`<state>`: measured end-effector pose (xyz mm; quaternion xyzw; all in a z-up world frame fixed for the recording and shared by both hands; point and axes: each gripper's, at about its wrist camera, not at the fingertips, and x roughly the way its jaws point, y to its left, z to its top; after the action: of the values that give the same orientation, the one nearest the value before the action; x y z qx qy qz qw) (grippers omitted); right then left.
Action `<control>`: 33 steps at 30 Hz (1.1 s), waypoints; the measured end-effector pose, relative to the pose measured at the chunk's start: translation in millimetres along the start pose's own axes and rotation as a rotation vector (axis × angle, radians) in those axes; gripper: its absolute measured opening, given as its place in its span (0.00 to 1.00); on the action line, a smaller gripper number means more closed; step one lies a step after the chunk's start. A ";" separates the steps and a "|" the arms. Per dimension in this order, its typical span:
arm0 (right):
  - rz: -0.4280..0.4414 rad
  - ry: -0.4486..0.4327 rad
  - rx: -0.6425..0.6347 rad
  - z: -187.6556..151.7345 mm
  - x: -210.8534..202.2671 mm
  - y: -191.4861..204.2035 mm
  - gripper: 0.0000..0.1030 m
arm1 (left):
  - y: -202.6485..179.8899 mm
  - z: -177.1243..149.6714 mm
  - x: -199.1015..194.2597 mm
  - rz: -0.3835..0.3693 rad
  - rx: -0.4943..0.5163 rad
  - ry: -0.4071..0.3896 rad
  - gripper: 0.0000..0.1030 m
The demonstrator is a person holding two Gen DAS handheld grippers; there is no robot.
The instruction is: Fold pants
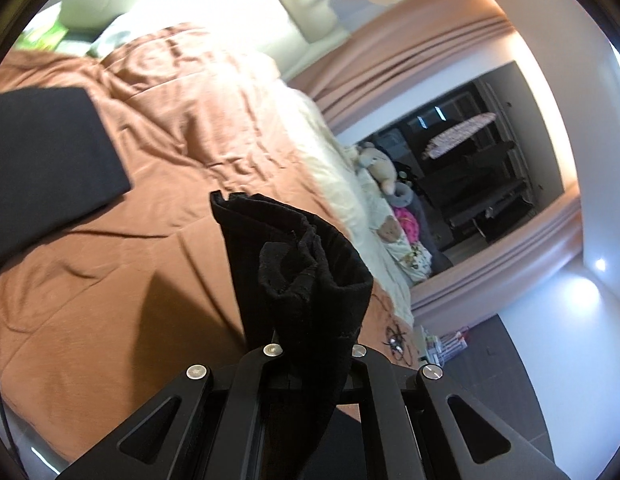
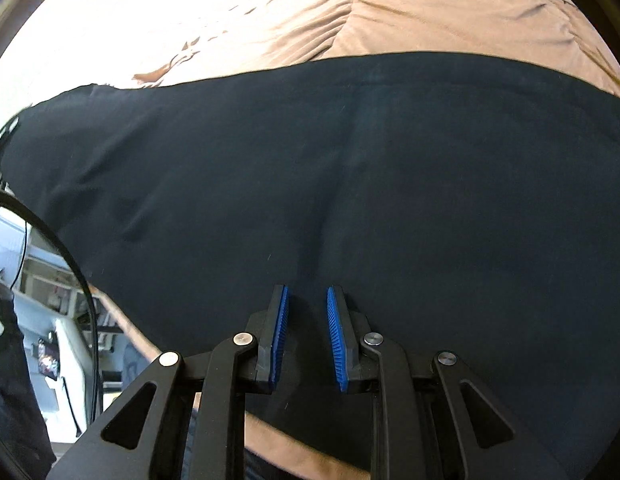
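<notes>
Gripping a bunched end of the black pants [image 1: 306,280], the left tool [image 1: 314,354] has its jaws pressed together on the fabric, which hides the pads and rises in a crumpled, tube-like fold in front of the camera, lifted clear of the bed. Behind this raised end lies the brown bedspread [image 1: 158,168], wrinkled and brightly lit toward its far side. A flat, dark slab of cloth [image 1: 50,148] rests on the spread at the left of that view, well apart from the lifted end; whether it is part of the same pants cannot be told. A cream sheet [image 1: 338,172] edges the spread on the right, where stuffed toys [image 1: 384,168] sit near a dark opening framed by a pinkish curtain [image 1: 410,60].

In the right wrist view the pants [image 2: 310,168] spread broad and smooth across the bedspread [image 2: 430,12], filling most of the frame, with a faint seam down the middle. The right tool [image 2: 307,332] hangs over this cloth with its jaws slightly parted, blue ribbed pads [image 2: 336,336] facing each other across a narrow gap with nothing between them. A black cable [image 2: 70,264] curves along the left edge.
</notes>
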<state>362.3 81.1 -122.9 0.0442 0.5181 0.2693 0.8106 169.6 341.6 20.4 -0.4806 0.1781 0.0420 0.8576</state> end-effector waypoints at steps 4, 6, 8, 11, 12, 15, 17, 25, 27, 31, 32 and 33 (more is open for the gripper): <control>0.020 -0.009 -0.003 -9.2 -8.5 -6.4 0.17 | -35.3 -0.3 0.6 -0.044 0.044 0.002 0.03; 0.018 -0.029 0.015 -7.9 -11.4 -12.6 0.17 | -56.4 -2.6 3.8 -0.072 0.071 0.007 0.03; 0.026 -0.059 0.046 -11.0 -23.1 -23.1 0.17 | -75.3 -5.8 7.8 -0.093 0.095 0.016 0.03; 0.020 -0.109 0.074 -17.3 -41.5 -35.5 0.17 | -106.1 -11.0 16.5 -0.128 0.132 0.037 0.03; 0.020 -0.125 0.084 -18.9 -47.1 -40.3 0.17 | -117.6 -13.0 19.4 -0.142 0.147 0.044 0.03; 0.027 -0.172 0.119 -28.1 -67.9 -56.2 0.17 | -150.3 -20.4 27.2 -0.179 0.188 0.062 0.03; 0.041 -0.201 0.152 -38.3 -84.5 -66.0 0.17 | -170.3 -25.4 31.4 -0.203 0.215 0.074 0.03; 0.067 -0.311 0.238 -65.6 -125.1 -104.5 0.34 | -243.3 -45.3 46.7 -0.299 0.286 0.111 0.03; 0.068 -0.347 0.256 -75.5 -142.1 -113.8 0.43 | -260.6 -52.9 52.6 -0.317 0.304 0.125 0.03; 0.065 -0.411 0.283 -90.1 -164.7 -132.1 0.47 | -286.9 -66.5 65.4 -0.341 0.338 0.155 0.03; 0.064 -0.425 0.290 -94.8 -168.8 -134.8 0.50 | -293.0 -69.5 68.0 -0.345 0.345 0.161 0.03; 0.061 -0.441 0.299 -98.8 -174.8 -140.3 0.51 | -299.6 -72.7 71.4 -0.350 0.353 0.169 0.03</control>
<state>276.1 -143.0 -74.8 0.2369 0.3614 0.1979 0.8798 289.8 113.3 203.7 -0.3489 0.1679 -0.1790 0.9044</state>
